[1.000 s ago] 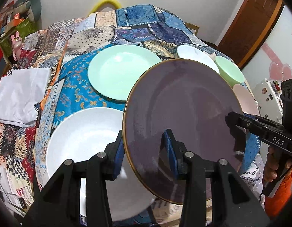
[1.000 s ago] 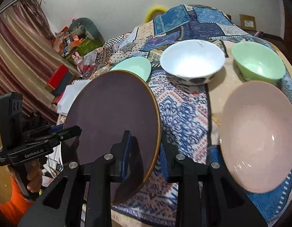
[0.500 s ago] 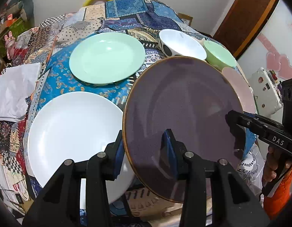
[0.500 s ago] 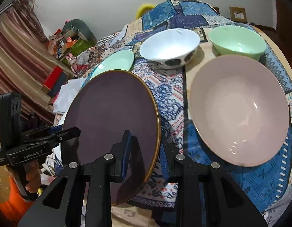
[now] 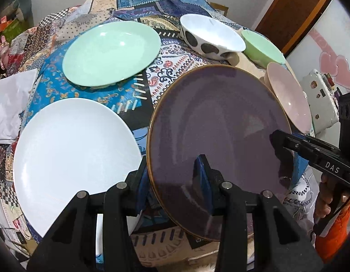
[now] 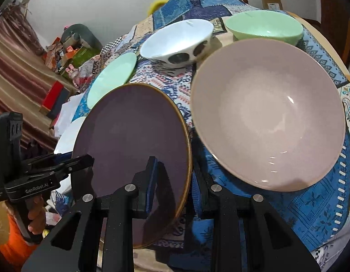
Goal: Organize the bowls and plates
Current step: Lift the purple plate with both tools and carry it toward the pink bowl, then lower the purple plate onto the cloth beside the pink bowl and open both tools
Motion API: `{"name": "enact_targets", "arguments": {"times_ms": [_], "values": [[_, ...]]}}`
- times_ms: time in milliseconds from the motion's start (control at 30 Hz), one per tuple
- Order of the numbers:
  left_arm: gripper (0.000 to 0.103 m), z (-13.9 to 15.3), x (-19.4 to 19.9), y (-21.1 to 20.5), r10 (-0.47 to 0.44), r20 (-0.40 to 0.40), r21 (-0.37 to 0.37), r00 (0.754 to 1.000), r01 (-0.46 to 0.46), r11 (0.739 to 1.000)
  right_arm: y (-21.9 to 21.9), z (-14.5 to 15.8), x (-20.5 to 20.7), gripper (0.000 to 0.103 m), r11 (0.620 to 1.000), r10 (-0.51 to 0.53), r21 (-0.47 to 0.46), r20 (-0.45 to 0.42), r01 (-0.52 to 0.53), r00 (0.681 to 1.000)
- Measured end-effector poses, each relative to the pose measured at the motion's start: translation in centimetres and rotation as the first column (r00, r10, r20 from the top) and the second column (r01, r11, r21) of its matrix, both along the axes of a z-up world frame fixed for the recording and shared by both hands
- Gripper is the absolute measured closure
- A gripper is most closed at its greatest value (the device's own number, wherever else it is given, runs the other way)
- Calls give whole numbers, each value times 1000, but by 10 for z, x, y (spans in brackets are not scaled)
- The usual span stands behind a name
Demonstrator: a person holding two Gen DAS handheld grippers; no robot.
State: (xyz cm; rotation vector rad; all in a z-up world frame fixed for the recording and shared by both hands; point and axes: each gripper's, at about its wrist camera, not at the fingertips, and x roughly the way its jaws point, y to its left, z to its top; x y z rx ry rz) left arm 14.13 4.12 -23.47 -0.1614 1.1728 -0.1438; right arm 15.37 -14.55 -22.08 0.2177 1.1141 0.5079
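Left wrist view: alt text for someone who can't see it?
Both claws, left and right, grip opposite rims of a purple plate held above a patterned tablecloth. A white plate and green plate lie left; three bowls sit behind.

You are looking at a table covered by a patchwork cloth of blue, white and tan printed panels (image 5: 165, 74). On the cloth lie a large round white plate (image 5: 73, 158) near its front edge and a round mint-green plate (image 5: 111, 53) just behind it. Farther back stand a white bowl with dark spots on its outside (image 5: 211, 37) and, beside it, a pale green bowl (image 6: 264, 26). A wide pale pink bowl (image 6: 267, 117) rests in front of that green bowl.
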Motion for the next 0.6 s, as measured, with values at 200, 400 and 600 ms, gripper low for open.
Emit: {"name": "enact_targets", "arguments": {"times_ms": [200,400,600], "values": [[63,-8,8,-5,-7,-15,8,1000,7,1000,2,-5,-3,78,999,-8,-31,3,8,1000],[63,-16,15,-2,2,-36,-4,999,-2,1000,2,-8,0,78,999,-16,-38,-2,16,1000],[63,-23,17,-1,11,-45,-11,999,-12,1000,4,-8,-1,76,999,-6,-49,4,7,1000]]}}
